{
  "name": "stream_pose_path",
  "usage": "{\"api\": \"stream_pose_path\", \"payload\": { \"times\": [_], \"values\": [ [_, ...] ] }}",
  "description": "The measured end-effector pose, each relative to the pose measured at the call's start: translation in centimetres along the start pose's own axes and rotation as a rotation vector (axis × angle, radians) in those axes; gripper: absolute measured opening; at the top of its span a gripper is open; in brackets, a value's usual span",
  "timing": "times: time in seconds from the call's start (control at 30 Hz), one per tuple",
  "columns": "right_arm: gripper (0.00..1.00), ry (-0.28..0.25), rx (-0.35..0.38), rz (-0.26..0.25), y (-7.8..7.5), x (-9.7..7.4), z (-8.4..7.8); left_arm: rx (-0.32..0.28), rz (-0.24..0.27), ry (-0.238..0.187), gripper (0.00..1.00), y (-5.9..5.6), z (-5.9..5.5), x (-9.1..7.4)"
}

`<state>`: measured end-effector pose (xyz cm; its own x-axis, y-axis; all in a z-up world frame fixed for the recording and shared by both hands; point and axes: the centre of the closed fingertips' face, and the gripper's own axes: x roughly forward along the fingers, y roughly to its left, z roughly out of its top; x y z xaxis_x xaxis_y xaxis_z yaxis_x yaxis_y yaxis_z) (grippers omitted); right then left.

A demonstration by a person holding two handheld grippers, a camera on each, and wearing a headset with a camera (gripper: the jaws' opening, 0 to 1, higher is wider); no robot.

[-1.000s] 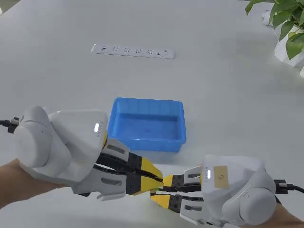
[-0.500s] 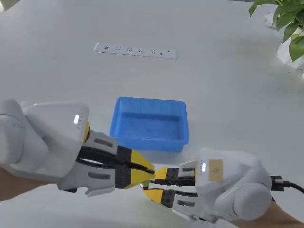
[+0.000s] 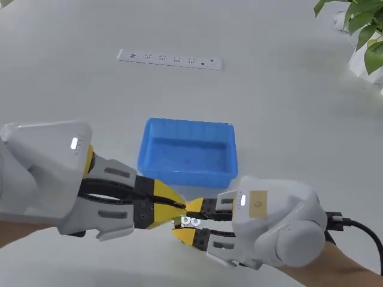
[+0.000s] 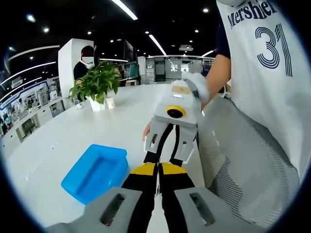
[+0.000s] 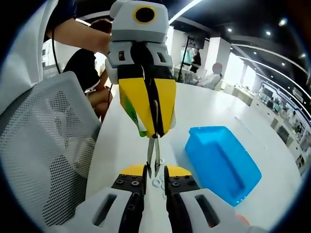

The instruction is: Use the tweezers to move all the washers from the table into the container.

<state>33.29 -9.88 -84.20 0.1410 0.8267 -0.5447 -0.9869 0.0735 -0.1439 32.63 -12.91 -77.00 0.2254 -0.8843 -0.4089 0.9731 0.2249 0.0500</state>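
My left gripper (image 3: 178, 209) reaches in from the left, its yellow jaws shut on thin metal tweezers (image 5: 151, 156) whose points hang down over the table. Two or three small silver washers (image 3: 190, 222) lie on the white table just under those points. My right gripper (image 3: 192, 222) faces the left one from the right, jaws a little apart on either side of the washers and the tweezer points. The right gripper view has the washers (image 5: 157, 182) just ahead of its own jaws. The blue container (image 3: 188, 152) stands just beyond both grippers and looks empty.
A white power strip (image 3: 169, 59) lies far back on the table. A potted plant (image 3: 365, 30) stands at the back right corner. A mesh chair (image 4: 243, 170) and a person in a numbered jersey (image 4: 262, 73) are at the table's near side.
My left gripper has drawn back to the left and the right one has edged left. The washers, hidden before, now show between the jaw tips.
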Motion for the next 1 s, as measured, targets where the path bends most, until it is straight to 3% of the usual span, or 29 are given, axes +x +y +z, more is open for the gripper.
{"api": "stream_pose_path", "payload": {
  "times": [0.33,1.0],
  "values": [
    [0.15,0.033,0.017,-0.009,-0.3,0.1,-1.1,-0.061,0.009,-0.03,0.05,0.7,-0.7,0.6],
    [0.16,0.044,0.05,0.003,-0.4,0.7,-1.9,-0.087,0.007,-0.033,0.05,1.0,-1.2,0.8]
  ]
}}
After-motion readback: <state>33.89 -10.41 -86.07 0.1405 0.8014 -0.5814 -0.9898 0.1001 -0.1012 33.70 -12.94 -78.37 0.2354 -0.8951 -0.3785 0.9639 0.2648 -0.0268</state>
